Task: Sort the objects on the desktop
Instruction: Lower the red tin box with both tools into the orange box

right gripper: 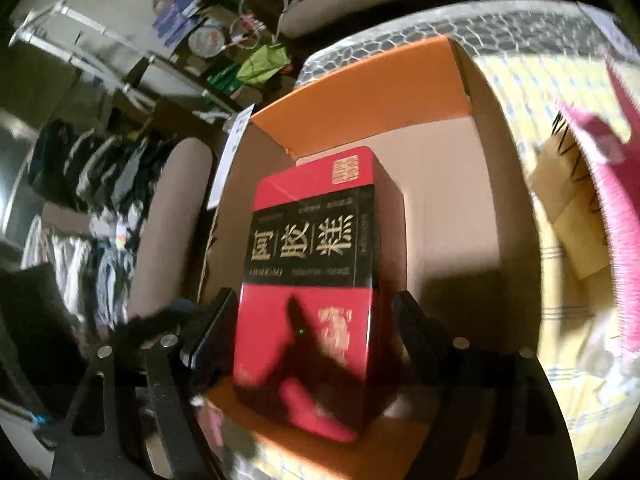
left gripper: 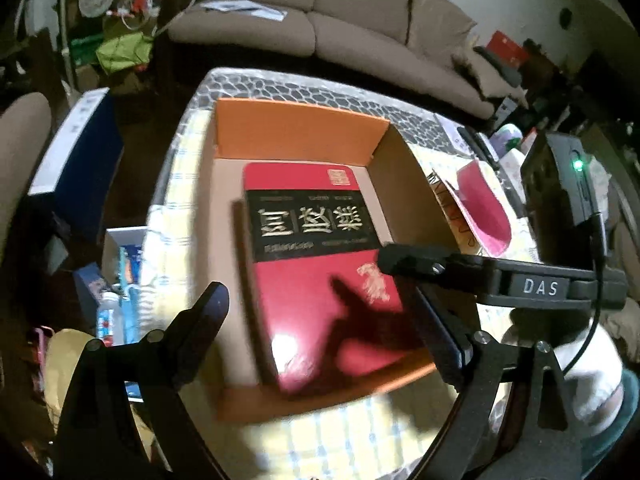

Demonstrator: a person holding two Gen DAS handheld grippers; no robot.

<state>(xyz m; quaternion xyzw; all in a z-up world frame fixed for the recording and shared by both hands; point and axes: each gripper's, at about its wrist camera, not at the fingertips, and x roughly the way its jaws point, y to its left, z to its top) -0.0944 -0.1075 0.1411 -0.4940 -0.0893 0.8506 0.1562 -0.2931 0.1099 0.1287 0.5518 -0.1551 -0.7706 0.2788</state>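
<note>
Red tin [left gripper: 320,276] — inside cardboard box [left gripper: 296,128]

Red-black tin [left gripper: 316,264] flat inside orange cardboard box [left gripper: 296,128], apparently unheld.

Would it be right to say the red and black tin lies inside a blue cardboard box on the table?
Not quite. The red and black tin does lie inside a cardboard box on the table, but the box is orange, not blue. The left wrist view shows its orange flap and rim plainly.

Beige sofa [left gripper: 360,12] beyond the table, green bag [left gripper: 120,50] beside it.
</note>
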